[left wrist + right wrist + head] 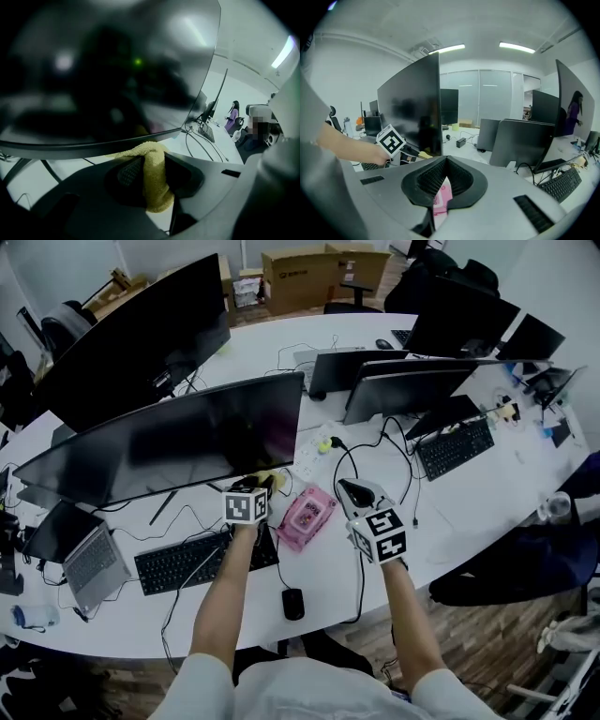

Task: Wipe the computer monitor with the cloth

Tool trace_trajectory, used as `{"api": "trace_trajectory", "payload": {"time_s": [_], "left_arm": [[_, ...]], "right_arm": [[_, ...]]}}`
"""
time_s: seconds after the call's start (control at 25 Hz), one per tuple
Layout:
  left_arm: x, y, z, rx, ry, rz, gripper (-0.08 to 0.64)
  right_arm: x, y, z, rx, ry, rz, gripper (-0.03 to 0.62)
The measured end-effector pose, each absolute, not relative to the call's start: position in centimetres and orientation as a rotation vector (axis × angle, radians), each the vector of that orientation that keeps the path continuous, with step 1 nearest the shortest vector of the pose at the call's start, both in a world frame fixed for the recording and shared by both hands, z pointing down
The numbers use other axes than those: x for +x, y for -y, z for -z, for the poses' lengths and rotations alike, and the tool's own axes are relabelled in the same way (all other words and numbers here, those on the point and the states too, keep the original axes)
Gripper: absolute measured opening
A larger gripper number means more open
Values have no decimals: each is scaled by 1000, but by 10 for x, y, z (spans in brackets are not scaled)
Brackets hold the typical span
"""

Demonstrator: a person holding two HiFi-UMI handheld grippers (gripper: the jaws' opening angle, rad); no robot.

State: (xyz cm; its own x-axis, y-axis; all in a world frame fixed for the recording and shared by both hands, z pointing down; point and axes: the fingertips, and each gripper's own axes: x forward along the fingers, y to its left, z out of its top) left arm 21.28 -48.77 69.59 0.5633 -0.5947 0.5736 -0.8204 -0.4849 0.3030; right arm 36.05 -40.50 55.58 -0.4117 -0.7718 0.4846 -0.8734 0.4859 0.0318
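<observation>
The wide curved black monitor stands on the white table, its screen dark. My left gripper is shut on a yellow cloth right at the screen's lower right corner. In the left gripper view the cloth is pinched between the pads, its top fold touching the monitor's bottom edge. My right gripper hovers to the right of the screen, shut with nothing held. In the right gripper view its tips meet, and the monitor stands edge-on ahead.
A pink wipes pack lies between the grippers. A keyboard, a mouse and a laptop sit near the front edge. Black cables trail behind. More monitors crowd the back right.
</observation>
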Motion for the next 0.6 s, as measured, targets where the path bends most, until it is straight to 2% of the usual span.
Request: {"api": "trace_trajectory", "payload": {"time_s": [0.24, 0.6], "left_arm": [[273, 493, -693, 2238, 1123, -471, 114], [315, 499, -686, 2117, 1112, -245, 114]], "right_arm": [[412, 402, -553, 1373, 2291, -307, 23], [458, 402, -546, 1395, 2287, -286, 23]]}}
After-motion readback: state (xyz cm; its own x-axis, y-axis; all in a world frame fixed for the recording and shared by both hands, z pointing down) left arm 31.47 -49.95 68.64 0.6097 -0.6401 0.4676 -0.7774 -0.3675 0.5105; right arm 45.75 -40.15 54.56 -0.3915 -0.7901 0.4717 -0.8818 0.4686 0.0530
